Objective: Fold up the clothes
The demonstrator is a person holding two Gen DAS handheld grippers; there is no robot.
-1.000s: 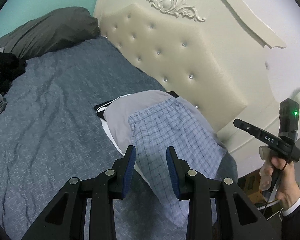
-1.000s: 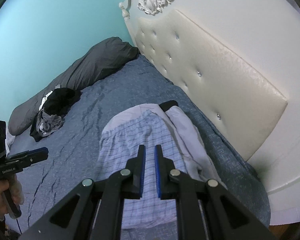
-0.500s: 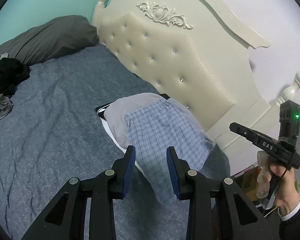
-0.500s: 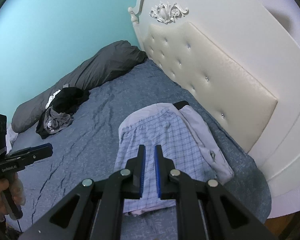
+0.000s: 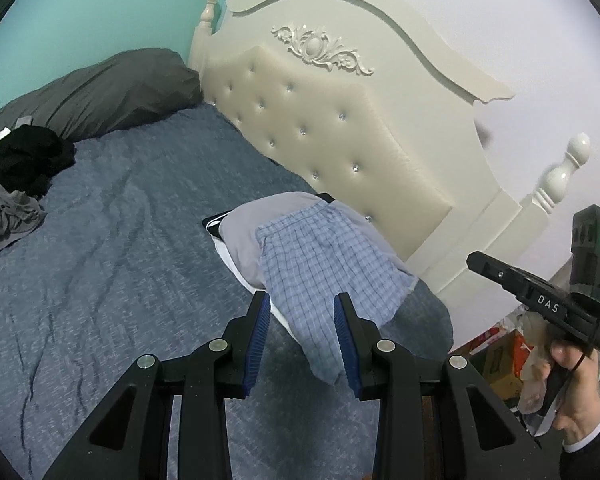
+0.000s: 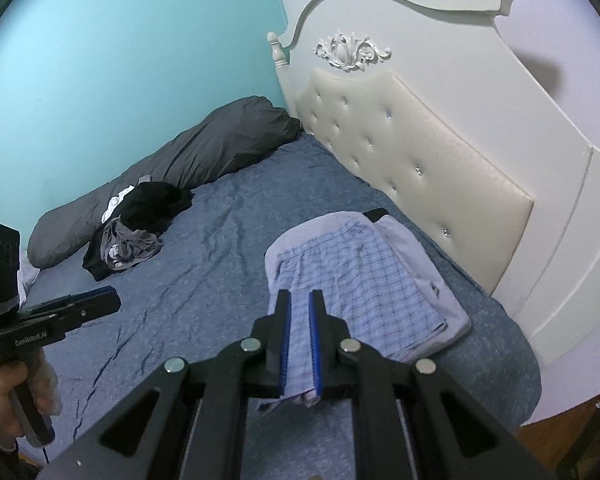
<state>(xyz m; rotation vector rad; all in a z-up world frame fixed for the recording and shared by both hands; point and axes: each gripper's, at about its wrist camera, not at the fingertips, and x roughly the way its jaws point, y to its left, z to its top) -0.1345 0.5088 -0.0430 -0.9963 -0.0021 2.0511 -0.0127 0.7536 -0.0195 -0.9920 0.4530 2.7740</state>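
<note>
Checked shorts (image 5: 324,256) lie folded atop a grey garment (image 5: 244,228) on the bed (image 5: 120,240), near the headboard (image 5: 340,136). Left hand-held gripper (image 5: 300,340) hangs part-open and empty; right hand-held gripper (image 6: 299,344) is nearly closed, also empty. Next, reach for the crumpled pile (image 6: 136,224), lifting one piece only.

My two wrist cams look down over the bed (image 5: 120,240) toward the headboard (image 6: 420,152) — both share the folded pile (image 5: 324,256), close.
</note>
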